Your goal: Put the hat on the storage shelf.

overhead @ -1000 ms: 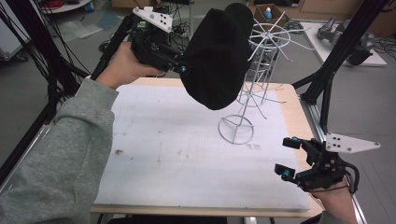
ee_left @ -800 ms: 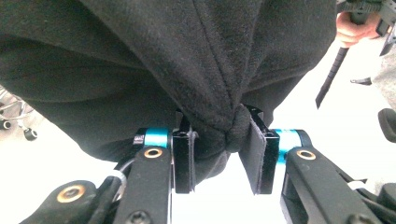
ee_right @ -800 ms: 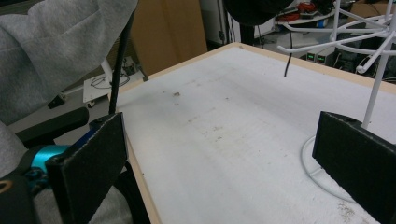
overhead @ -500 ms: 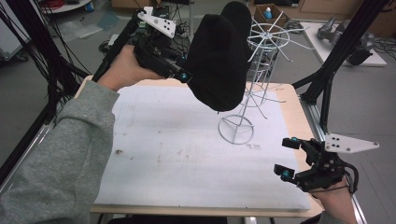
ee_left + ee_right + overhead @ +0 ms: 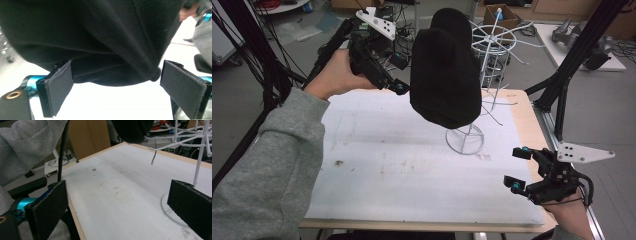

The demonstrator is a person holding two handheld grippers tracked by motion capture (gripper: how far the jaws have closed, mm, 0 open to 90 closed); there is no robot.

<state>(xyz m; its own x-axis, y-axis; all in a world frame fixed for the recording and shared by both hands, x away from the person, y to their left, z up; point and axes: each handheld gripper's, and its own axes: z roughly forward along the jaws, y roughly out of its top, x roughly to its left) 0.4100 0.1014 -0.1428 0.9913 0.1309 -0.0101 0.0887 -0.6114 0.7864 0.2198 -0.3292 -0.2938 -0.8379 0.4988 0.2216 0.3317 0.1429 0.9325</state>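
Two handheld grippers are at work over the white-covered wooden table (image 5: 377,165); the left gripper (image 5: 399,90), held up above the far left part of the table, has its tips just beside the left edge of a black knitted beanie hat (image 5: 444,75) that hangs on a white wire hat stand (image 5: 492,50); its jaws have just been opening, and in the left gripper view they stand wide apart, the dark padded fingers (image 5: 60,87) on either side of the hat's lower rim; the fabric (image 5: 100,40) sags between and just behind them, and neither pad presses on it, though the left pad's upper edge sits so close to the rim that contact there cannot be told; the hat drapes over the stand's upper arms, well above the tabletop, with the stand's round wire base (image 5: 464,139) resting on the white cover below it; the right gripper (image 5: 518,170) hovers low at the near right corner of the table, well apart from the stand and hat; its jaws gape with nothing between them, and in the right gripper view the bare white surface (image 5: 125,195) and the wire base ring show past its two black pads (image 5: 50,210).
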